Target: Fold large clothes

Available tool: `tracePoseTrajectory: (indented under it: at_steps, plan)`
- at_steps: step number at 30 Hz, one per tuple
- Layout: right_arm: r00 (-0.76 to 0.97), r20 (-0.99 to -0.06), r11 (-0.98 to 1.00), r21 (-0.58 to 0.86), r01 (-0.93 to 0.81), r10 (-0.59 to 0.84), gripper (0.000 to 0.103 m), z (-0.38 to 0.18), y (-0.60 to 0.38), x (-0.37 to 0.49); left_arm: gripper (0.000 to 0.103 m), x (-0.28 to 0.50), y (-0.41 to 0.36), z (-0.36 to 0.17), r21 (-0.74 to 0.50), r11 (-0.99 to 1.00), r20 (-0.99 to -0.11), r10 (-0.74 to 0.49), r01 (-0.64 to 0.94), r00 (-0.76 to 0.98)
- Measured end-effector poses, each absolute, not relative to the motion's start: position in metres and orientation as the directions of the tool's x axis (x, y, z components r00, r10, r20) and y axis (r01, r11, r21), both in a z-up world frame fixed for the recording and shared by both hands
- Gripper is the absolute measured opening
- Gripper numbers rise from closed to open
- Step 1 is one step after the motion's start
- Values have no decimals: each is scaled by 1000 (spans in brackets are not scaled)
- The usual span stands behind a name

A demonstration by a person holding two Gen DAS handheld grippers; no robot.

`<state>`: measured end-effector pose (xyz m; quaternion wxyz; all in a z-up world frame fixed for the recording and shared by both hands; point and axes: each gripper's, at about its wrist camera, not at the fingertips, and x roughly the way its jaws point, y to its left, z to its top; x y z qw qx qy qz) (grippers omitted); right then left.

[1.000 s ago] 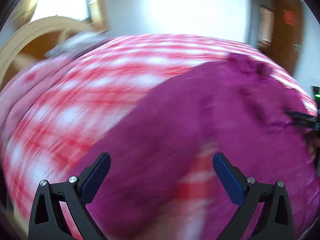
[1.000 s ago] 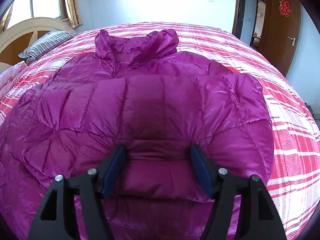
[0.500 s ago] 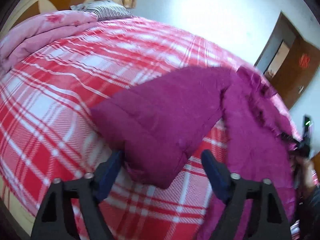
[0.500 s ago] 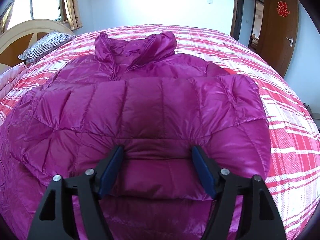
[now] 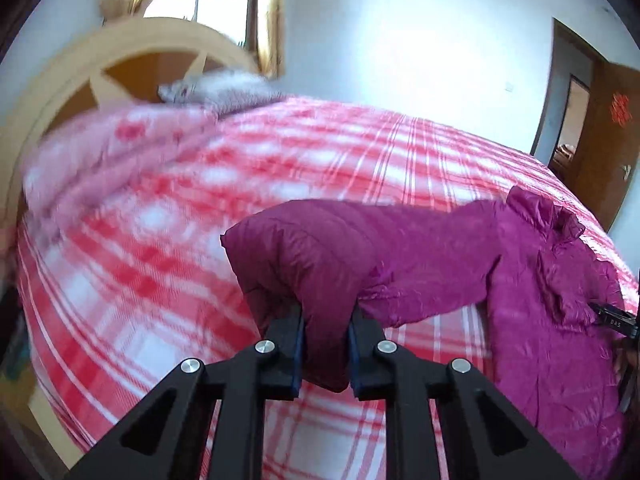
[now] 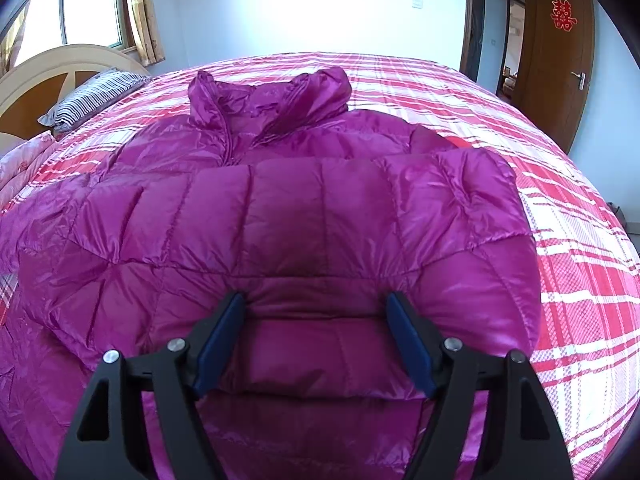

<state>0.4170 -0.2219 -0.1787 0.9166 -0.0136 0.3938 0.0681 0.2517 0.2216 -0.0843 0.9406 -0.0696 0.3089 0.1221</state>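
Observation:
A magenta quilted puffer jacket [image 6: 288, 216] lies spread on a bed with a red-and-white plaid sheet [image 6: 576, 280], collar at the far end. One sleeve is folded across the jacket's body. My right gripper [image 6: 316, 332] is open, its blue-padded fingers either side of that folded sleeve's cuff. In the left wrist view the other sleeve [image 5: 360, 256] stretches out from the jacket body [image 5: 560, 320]. My left gripper [image 5: 325, 344] is shut on this sleeve's cuff end and holds it raised above the sheet [image 5: 160, 280].
A wooden headboard [image 5: 80, 76], a striped pillow [image 6: 92, 96] and a pink quilt [image 5: 100, 148] are at the bed's head. A brown door [image 6: 560, 52] stands at the right. The other gripper's black tip [image 5: 614, 320] shows at the right edge.
My left gripper has closed on the sleeve cuff and lifted it off the sheet; half a second ago it was open around it. My right gripper stays open and has barely moved.

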Motion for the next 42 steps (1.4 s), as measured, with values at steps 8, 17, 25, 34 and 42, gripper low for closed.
tracePoseTrajectory:
  at_steps: [8, 17, 25, 34, 42]
  plan:
    - [681, -722, 990, 34, -137, 119, 78, -179, -224, 418, 16, 277, 160, -25, 68, 985, -448, 171, -157, 878]
    - [685, -716, 989, 55, -139, 137, 79, -178, -225, 416, 16, 301, 37, 3, 175, 980, -381, -22, 95, 924]
    - [688, -707, 986, 87, -143, 162, 80, -178, -229, 416, 16, 336, -61, -46, 193, 941, -485, -154, 277, 861]
    - [691, -698, 982, 132, -137, 190, 80, -178, -235, 416, 17, 367, -122, -107, 159, 935, -574, -174, 318, 800]
    - [690, -698, 981, 140, -134, 193, 80, -178, -236, 418, 79, 346, -113, -62, 110, 938, -437, -250, 328, 864]
